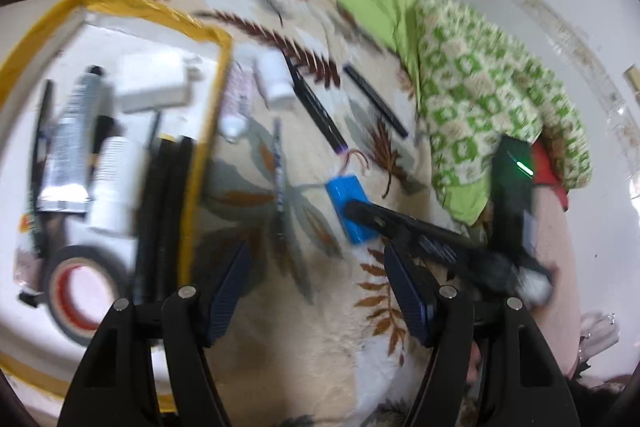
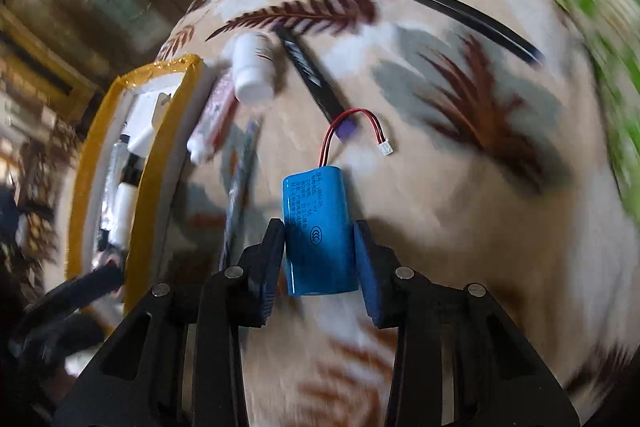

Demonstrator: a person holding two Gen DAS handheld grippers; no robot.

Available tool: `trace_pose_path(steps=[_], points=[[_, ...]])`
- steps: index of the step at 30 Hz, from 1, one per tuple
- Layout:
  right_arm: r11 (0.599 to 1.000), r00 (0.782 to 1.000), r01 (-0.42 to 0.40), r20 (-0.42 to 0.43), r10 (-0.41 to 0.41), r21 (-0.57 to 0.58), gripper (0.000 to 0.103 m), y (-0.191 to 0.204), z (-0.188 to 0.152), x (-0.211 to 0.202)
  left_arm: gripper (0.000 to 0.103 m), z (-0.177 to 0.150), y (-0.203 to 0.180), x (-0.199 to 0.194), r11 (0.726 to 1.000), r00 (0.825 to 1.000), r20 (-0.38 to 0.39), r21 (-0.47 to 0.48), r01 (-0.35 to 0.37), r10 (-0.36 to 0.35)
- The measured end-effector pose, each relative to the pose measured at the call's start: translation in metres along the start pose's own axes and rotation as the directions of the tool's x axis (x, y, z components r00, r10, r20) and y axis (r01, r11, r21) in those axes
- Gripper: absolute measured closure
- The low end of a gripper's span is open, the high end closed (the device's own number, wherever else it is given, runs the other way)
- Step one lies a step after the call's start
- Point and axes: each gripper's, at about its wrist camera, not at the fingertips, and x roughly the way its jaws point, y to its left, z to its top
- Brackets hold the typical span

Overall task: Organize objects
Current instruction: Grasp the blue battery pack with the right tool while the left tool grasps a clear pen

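a: progress? tray (image 1: 208, 35) holds tube, tape, bottles already.
b: partial. right claw (image 2: 320, 259) grips blue battery (image 2: 318, 231) on blanket (image 2: 460, 227); left claw (image 1: 316, 291) open, empty. pens, bottle (image 2: 252, 71) remain outside.

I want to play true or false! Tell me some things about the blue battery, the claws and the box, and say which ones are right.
1. The right claw has the blue battery between its fingers. True.
2. The left claw is squeezing a pen. False: it is open, with nothing in it.
3. The battery has red wires with a small white plug. True.
4. The roll of tape lies on the blanket. False: it is inside the box with the yellow rim.
5. A white bottle lies on the blanket outside the box. True.
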Motion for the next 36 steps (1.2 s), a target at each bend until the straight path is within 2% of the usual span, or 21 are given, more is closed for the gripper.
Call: trace_pose_path(steps=[1,5,9,13,15,16,17,18,20,22,24,26,29,31,36], points=[[1.0,1.0,0.006,0.011,-0.007,0.014,0.074,-0.005,-0.006,-0.007,0.034,0.003,-0.004,0.008,1.0,0.999,-0.025,0.01,-0.019,0.019],[0.999,0.999,0.012,0.032,-0.014,0.044,0.075,-0.018,-0.023,-0.022,0.035,0.027,-0.013,0.044,0.993,0.991,-0.076,0.046,-0.108,0.111],[0.997,0.998,-0.038,0.05,0.035,0.06,0.074,-0.018,-0.02,-0.02,0.042,0.046,-0.017,0.074,0.982,0.976,-0.12,0.079,-0.173,0.181],[0.999,0.998,-0.03,0.056,0.027,0.046,0.062,-0.011,-0.015,-0.016,0.059,0.057,-0.013,0.104,0.962,0.943,-0.192,0.088,-0.26,0.272],[0.999,0.999,-0.012,0.047,0.01,0.032,0.061,-0.009,-0.015,-0.012,0.06,0.06,-0.015,0.107,0.955,0.941,-0.172,0.104,-0.277,0.291],[1.0,0.999,-0.005,0.046,0.003,0.029,0.061,-0.009,-0.015,-0.011,0.072,0.061,-0.016,0.107,0.948,0.935,-0.164,0.116,-0.297,0.313],[1.0,0.999,0.001,0.046,-0.002,0.025,0.06,-0.009,-0.015,-0.01,0.089,0.06,-0.016,0.107,0.935,0.926,-0.153,0.135,-0.327,0.346],[1.0,0.999,0.004,0.044,-0.005,0.022,0.058,-0.008,-0.015,-0.009,0.093,0.059,-0.015,0.106,0.932,0.924,-0.149,0.143,-0.333,0.353],[1.0,0.999,0.011,0.038,-0.011,0.012,0.056,-0.007,-0.015,-0.007,0.096,0.057,-0.009,0.101,0.943,0.936,-0.141,0.135,-0.306,0.324],[0.999,0.999,0.036,0.01,-0.036,0.001,0.056,-0.005,-0.013,0.0,0.096,0.053,-0.001,0.091,0.964,0.953,-0.154,0.089,-0.251,0.263],[0.998,0.998,0.056,0.008,-0.056,0.015,0.056,-0.005,-0.013,0.005,0.096,0.044,0.009,0.075,0.984,0.973,-0.146,0.027,-0.176,0.178],[0.996,0.996,0.085,0.02,-0.086,0.01,0.056,-0.001,-0.012,0.007,0.096,0.031,0.015,0.06,0.994,0.985,-0.134,-0.019,-0.11,0.107],[0.983,0.984,0.178,0.028,-0.177,-0.045,0.057,0.013,-0.012,0.014,0.096,0.01,0.021,0.041,0.997,0.994,-0.103,-0.063,-0.049,0.042],[0.972,0.975,0.221,0.028,-0.219,-0.075,0.065,0.019,-0.014,0.014,0.096,-0.003,0.029,0.027,0.995,0.998,-0.07,-0.101,-0.01,0.003],[0.99,0.99,0.139,-0.008,-0.139,-0.03,0.066,0.013,-0.017,0.007,0.096,-0.007,0.052,-0.014,0.982,0.997,0.06,-0.176,0.064,-0.055]])
